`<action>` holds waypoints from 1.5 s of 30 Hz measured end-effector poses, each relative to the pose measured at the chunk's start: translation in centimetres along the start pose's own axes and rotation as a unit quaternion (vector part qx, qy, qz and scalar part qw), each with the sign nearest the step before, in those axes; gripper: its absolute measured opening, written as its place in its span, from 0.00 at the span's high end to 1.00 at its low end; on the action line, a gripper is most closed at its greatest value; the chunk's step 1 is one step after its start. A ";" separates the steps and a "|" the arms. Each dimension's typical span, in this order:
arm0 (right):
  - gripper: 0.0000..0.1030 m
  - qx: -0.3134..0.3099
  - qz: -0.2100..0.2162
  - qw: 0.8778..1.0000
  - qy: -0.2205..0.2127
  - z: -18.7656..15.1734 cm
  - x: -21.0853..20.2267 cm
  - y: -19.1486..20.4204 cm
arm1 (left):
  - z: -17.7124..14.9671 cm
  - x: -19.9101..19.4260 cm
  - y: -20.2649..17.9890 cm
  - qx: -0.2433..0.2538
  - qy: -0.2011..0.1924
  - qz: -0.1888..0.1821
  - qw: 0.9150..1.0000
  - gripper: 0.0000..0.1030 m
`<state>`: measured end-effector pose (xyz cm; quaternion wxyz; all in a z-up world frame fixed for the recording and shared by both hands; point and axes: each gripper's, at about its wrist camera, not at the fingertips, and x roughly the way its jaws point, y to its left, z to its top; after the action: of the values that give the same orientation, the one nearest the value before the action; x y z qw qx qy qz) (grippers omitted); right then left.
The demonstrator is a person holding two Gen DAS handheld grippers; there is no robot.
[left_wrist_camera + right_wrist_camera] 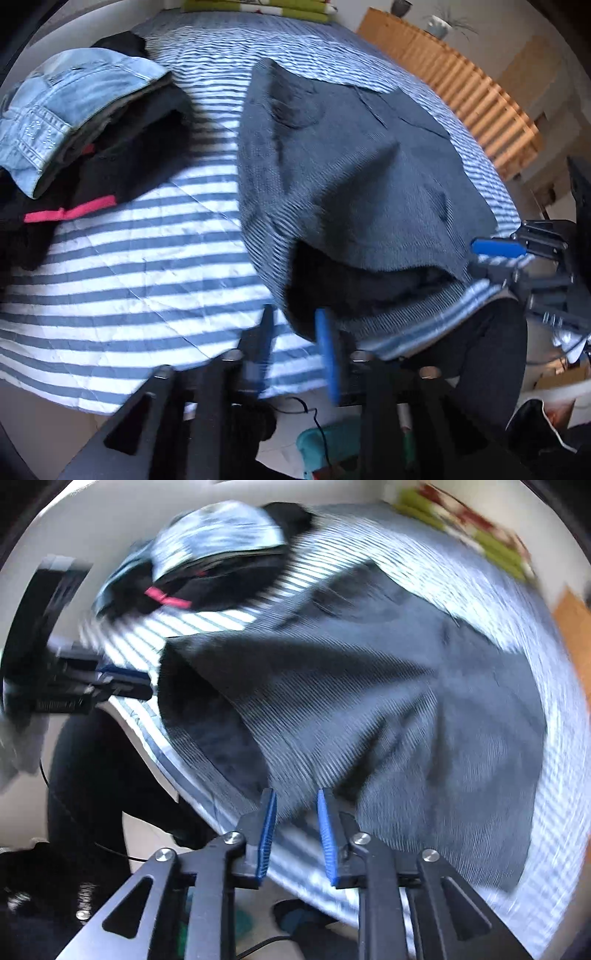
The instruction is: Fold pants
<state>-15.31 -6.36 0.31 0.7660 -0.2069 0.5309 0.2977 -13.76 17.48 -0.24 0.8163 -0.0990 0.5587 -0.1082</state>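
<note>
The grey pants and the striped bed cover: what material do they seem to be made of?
Grey pants: probably a woven cotton-like cloth with fine ribs or stripes, matte; blur leaves the weave uncertain. Striped bed cover: apparently quilted cotton, matte, with stitched diagonal lines and creases.

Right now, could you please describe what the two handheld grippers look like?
Both are alike. The right gripper has two black fingers faced with blue ribbed pads, driven by black linkage bars with cut-out slots and round silver pivot screws. The left gripper has the same black bars and blue pads. A thin black cable trails below it.
</note>
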 end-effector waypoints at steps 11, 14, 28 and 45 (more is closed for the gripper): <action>0.95 -0.119 -0.107 0.985 0.061 2.6 6.6 2.9 | 2.5 3.4 0.1 0.002 0.010 0.020 1.000 0.71; 0.96 -0.036 -0.089 0.995 0.002 1.3 3.1 -0.1 | 2.6 3.0 -0.3 0.001 0.004 0.025 1.000 0.83; 1.00 0.139 0.062 0.988 -0.019 -7.9 -1.6 -5.7 | -0.7 0.5 -0.9 0.015 0.044 -0.014 0.999 0.90; 0.95 0.164 0.155 0.974 0.027 -2.1 6.1 -8.2 | 6.8 11.1 -6.0 0.035 0.083 -0.043 0.995 0.71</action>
<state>-9.66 -12.25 -6.13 0.7191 -0.0015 0.6190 0.3159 -3.93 8.83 -5.97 0.7647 -0.0849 0.6155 -0.1708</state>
